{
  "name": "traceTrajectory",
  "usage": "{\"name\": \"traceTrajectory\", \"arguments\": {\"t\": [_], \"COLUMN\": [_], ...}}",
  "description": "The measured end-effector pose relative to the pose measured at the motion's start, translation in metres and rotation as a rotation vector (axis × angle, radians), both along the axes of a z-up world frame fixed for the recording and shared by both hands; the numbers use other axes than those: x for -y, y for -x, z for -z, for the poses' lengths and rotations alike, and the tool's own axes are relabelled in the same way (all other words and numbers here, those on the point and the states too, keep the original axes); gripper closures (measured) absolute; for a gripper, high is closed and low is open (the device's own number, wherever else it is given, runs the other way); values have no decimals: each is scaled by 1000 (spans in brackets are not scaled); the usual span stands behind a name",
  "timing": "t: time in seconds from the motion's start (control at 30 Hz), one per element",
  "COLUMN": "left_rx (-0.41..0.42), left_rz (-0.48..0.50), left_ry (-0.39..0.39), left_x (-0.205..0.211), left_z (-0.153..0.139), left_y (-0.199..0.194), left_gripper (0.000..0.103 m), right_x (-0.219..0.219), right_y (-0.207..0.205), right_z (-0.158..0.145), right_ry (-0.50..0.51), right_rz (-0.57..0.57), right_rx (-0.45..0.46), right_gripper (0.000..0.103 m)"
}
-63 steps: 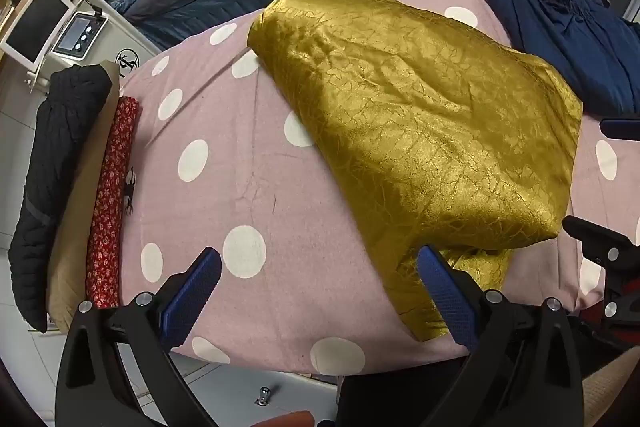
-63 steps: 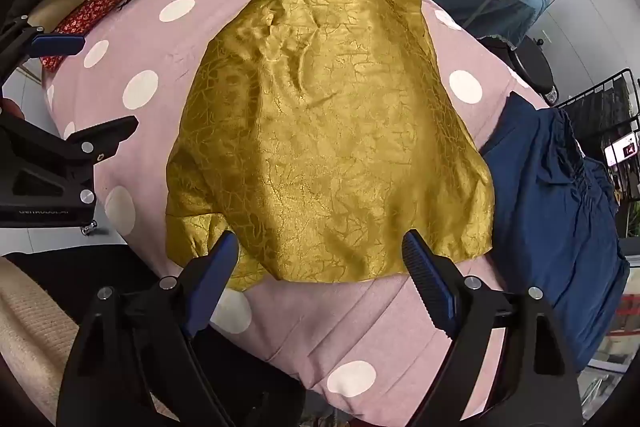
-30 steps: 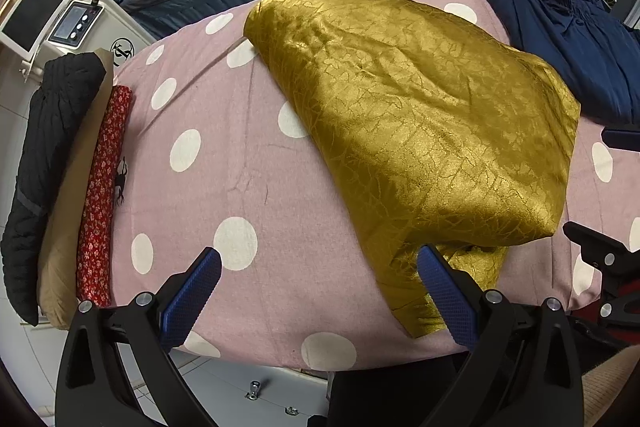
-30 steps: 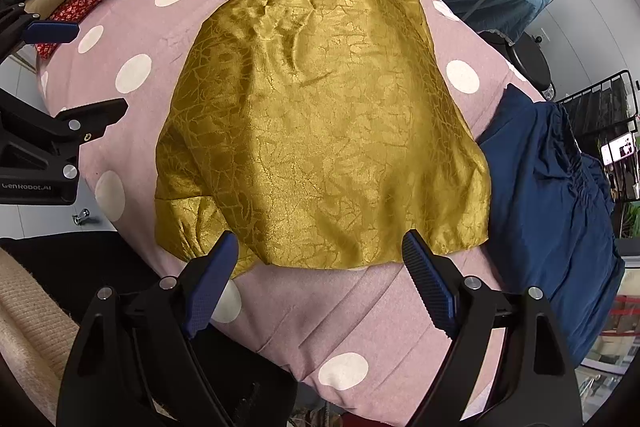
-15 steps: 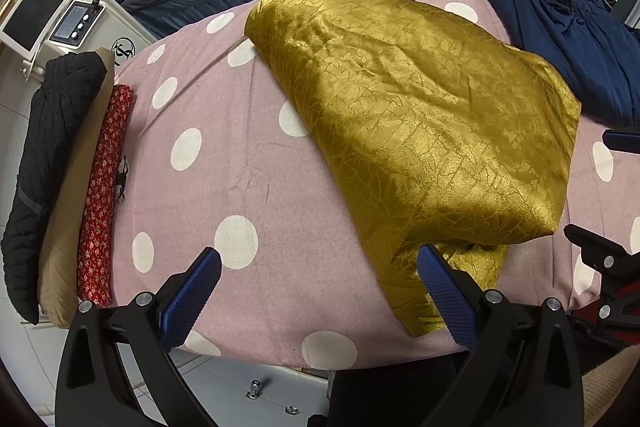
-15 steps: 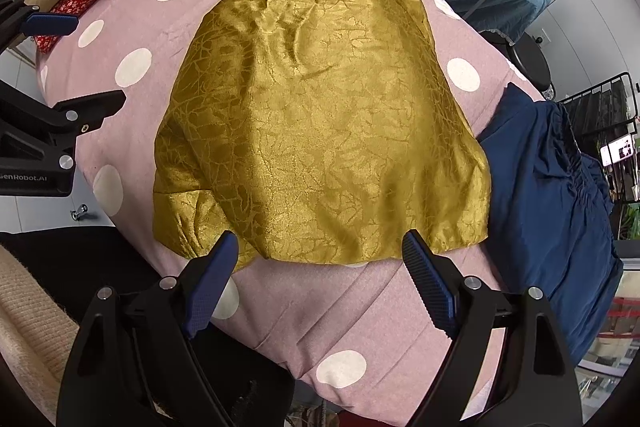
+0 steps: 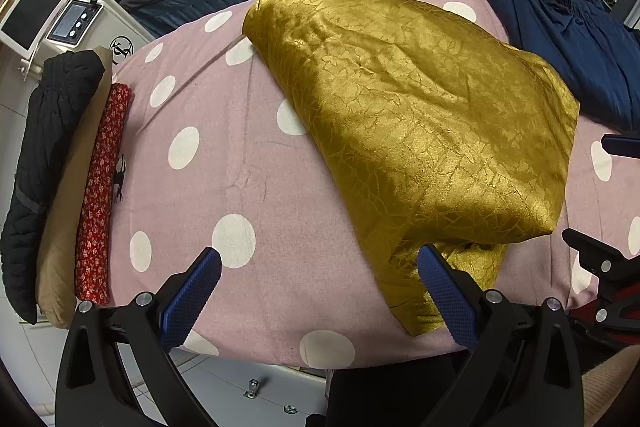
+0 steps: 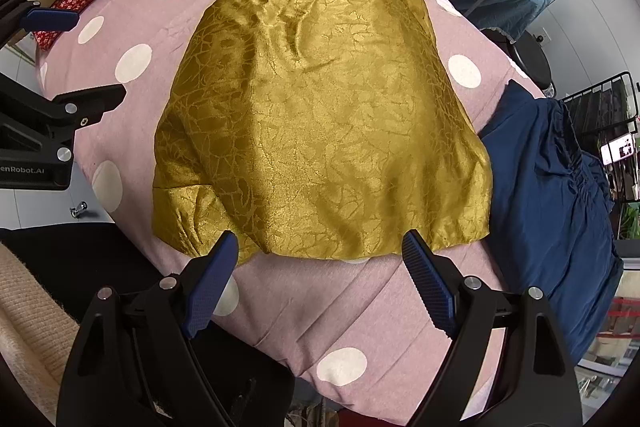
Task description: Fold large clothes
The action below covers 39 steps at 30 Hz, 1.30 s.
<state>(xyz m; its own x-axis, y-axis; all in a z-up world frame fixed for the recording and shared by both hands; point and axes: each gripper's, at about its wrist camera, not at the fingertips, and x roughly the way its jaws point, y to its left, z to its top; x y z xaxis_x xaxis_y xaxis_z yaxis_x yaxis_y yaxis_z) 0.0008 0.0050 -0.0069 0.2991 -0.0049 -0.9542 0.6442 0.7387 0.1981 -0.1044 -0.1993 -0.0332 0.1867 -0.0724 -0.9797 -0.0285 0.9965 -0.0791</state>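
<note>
The gold cloth (image 8: 320,115) lies folded on the dotted cover (image 7: 224,163); it looks thin, soft and slippery, best pinched at its near corners. A navy garment (image 8: 560,195) lies just beside it, out of the way. Left gripper (image 7: 316,283) and right gripper (image 8: 320,267) hover open, empty.

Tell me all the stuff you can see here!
gold cloth: 1, shiny gold, folded, middle of the bed
bed cover: 1, pink with white dots, under everything
blue garment: 1, navy, right of the gold cloth
red cloth: 1, red flowered, folded, left edge
tan cloth: 1, tan, beside the red one
black jacket: 1, black quilted, far left
left tongs: 1, black with blue pads, open
right tongs: 1, same, open
</note>
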Motion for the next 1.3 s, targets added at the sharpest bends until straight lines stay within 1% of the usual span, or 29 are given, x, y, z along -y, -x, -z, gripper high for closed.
{"name": "traceTrajectory", "arguments": {"t": [1.3], "left_rx": [-17], "left_rz": [-1], "left_ry": [-1], "left_x": [-1], "left_z": [5], "left_y": [0], "left_gripper": [7], "right_x": [-2], "right_y": [3], "right_z": [8], "right_ry": [6], "right_rz": [-11], "right_rx": [-17], "right_gripper": [20]}}
